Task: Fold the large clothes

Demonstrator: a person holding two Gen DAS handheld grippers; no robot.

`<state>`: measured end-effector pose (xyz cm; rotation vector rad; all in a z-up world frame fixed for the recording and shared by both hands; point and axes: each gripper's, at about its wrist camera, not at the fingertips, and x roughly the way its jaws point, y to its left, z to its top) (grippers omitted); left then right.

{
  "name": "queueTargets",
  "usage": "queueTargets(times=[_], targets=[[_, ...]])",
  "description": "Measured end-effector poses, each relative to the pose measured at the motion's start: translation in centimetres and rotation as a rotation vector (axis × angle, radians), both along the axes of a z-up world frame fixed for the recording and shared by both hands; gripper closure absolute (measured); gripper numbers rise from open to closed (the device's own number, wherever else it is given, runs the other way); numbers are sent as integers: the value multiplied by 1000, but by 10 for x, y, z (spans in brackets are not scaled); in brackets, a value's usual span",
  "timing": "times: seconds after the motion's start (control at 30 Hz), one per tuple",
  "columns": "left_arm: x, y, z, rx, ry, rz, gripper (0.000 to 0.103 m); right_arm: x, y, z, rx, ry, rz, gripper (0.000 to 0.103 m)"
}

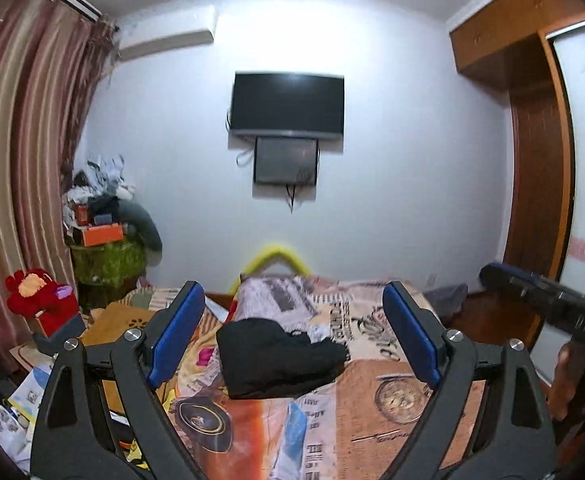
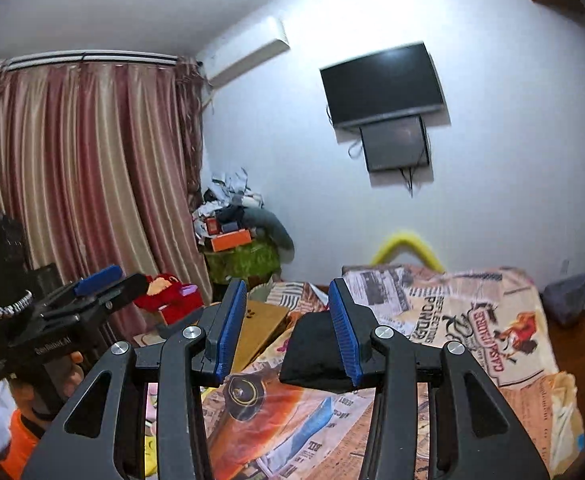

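Note:
A black garment (image 1: 276,360) lies folded into a compact bundle on the patterned bedspread (image 1: 392,412), near the middle of the bed. My left gripper (image 1: 294,336) is open and empty, held above the bed's near end, with the bundle ahead between its blue pads. My right gripper (image 2: 288,328) is open and empty too, raised above the bed; the black garment (image 2: 312,356) shows just behind its right finger. The right gripper also shows at the right edge of the left wrist view (image 1: 540,296). The left gripper also shows at the left of the right wrist view (image 2: 92,284).
A wall TV (image 1: 287,104) hangs above the bed's far end. A cluttered stand (image 1: 104,248), a red plush toy (image 1: 38,296) and curtains (image 1: 20,140) are at the left. A wooden wardrobe (image 1: 540,160) stands at the right. Papers and boxes (image 1: 24,392) lie left of the bed.

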<state>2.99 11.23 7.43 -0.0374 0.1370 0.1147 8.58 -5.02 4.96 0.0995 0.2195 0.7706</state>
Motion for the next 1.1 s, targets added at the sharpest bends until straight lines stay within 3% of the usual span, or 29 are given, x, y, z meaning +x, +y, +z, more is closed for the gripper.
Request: queueTargets(times=[0.03,0.2,0.43,1.1], targets=[[-9,-7,-1,23,-20,-1,12,-7,1,-3,-11,-20,-9,62],[-38,-27,-10,36,-83,44,4,-26,1,-13,-28,-91,-97,25],[-47,-24,-17,-15,-77,81,0,-33,1,-10,-30,-106,-169,2],[-39,-24,-36,-23,-18,108,0,-35,-7,-19,-26,-66,-179,1]])
